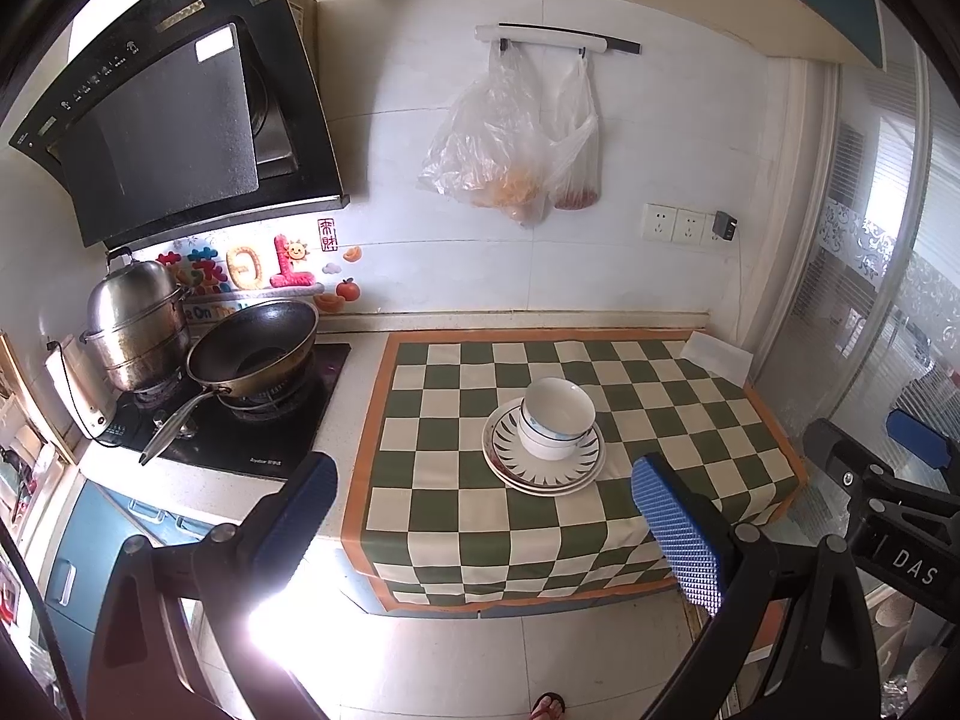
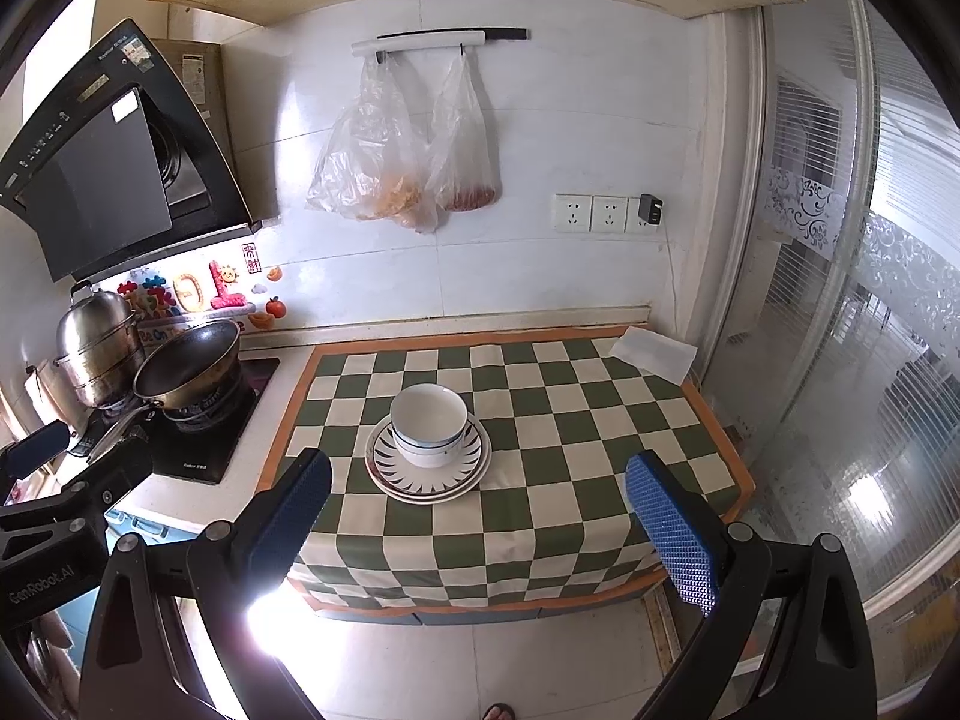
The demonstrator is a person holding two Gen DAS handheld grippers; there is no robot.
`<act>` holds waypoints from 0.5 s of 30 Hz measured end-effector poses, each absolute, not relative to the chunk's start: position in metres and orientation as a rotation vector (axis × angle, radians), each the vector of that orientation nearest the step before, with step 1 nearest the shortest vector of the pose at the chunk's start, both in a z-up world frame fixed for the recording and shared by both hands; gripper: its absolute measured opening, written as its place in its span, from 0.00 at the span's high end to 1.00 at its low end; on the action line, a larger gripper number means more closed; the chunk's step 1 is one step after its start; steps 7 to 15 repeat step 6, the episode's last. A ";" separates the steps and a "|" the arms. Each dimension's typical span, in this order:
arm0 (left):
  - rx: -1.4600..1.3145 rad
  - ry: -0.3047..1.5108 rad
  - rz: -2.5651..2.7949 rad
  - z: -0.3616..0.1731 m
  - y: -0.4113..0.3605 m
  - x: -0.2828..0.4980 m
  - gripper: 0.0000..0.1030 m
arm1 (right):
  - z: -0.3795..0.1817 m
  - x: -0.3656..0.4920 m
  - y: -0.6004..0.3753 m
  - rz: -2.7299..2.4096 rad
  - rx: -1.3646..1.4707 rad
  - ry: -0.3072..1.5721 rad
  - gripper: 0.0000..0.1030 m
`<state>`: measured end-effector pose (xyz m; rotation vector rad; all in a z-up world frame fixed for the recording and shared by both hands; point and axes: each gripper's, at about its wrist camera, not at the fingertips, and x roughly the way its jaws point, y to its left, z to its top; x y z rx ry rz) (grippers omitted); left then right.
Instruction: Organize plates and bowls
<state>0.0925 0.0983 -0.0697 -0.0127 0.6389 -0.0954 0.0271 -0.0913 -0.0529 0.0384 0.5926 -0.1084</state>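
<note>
Standing at far left on the back burner of the black hob [image 1: 252, 438]: a lidded steel steamer pot [image 1: 135, 330]; leaning just beside it on the front burner, a dark wok [image 1: 255, 348] with its long handle pointing toward the counter edge. Hanging above both, a black range hood [image 1: 174, 120]. Sticking to the wall under the hood, a row of bright puffy stickers [image 1: 264, 270]. Hovering low in the foreground, off the counter and holding nothing, the left gripper [image 1: 480, 516], its blue-padded jaws gaping wide apart. Covering the counter further right, a green-and-cream checked cloth [image 1: 540, 546] with an orange border, its front edge draping over the cabinet. Sitting near the middle of the cloth, a stack of plates [image 1: 543, 474], the top one showing a dark spiked rim pattern; nesting on top of it, two white bowls [image 1: 555, 420], the upper one tipping slightly. Dangling on the wall behind from a rail, two clear plastic bags [image 1: 516, 138] with orange and red contents. Hovering to the right of the left one, likewise short of the counter, the right gripper [image 2: 480, 516], jaws spread wide and gripping nothing. Lying at the cloth's far right corner, a folded white sheet [image 1: 720, 354]; mounting above it, wall sockets [image 1: 675, 227] with a black plug. Closing off the right side, a frosted sliding glass door [image 2: 852, 360].
</note>
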 end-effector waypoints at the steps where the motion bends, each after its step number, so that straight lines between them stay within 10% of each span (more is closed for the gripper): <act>1: -0.013 0.638 -0.096 -0.070 0.099 0.093 0.02 | -0.053 0.027 -0.091 -0.108 0.040 0.593 0.02; 15: -0.012 0.640 -0.096 -0.070 0.098 0.093 0.02 | -0.054 0.027 -0.091 -0.106 0.041 0.598 0.02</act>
